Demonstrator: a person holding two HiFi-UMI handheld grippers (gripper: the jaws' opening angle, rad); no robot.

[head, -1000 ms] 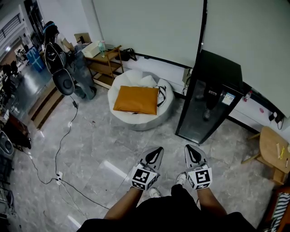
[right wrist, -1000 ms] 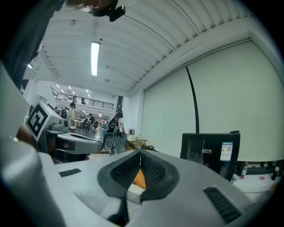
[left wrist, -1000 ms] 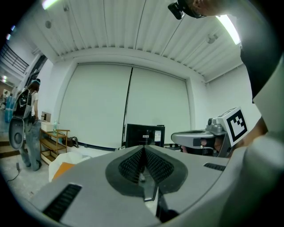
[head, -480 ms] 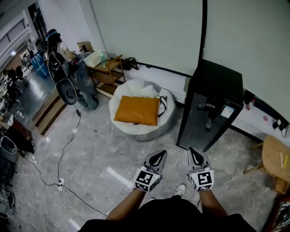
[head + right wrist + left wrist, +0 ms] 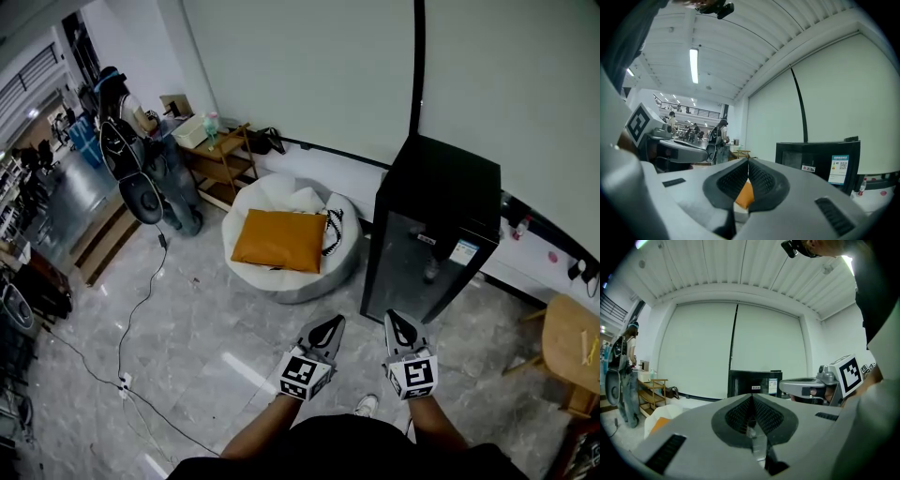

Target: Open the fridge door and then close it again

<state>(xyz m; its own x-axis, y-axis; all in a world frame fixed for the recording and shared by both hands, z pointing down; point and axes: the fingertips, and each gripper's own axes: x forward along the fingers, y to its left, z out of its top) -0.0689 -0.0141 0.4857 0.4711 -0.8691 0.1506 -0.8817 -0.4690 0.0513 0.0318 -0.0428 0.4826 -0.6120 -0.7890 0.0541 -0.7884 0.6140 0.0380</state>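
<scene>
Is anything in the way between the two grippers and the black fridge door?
Nothing visible. Only bare floor lies between the left gripper, the right gripper and the fridge front. The white beanbag with its orange cushion sits off to the left, clear of that path.

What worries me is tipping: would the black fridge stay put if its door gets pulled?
Probably: the fridge stands flat on the glossy floor and is boxy, so likely heavy and steady, though it might slide under a hard tug. Its door looks glass-fronted: rigid, but fragile.
</scene>
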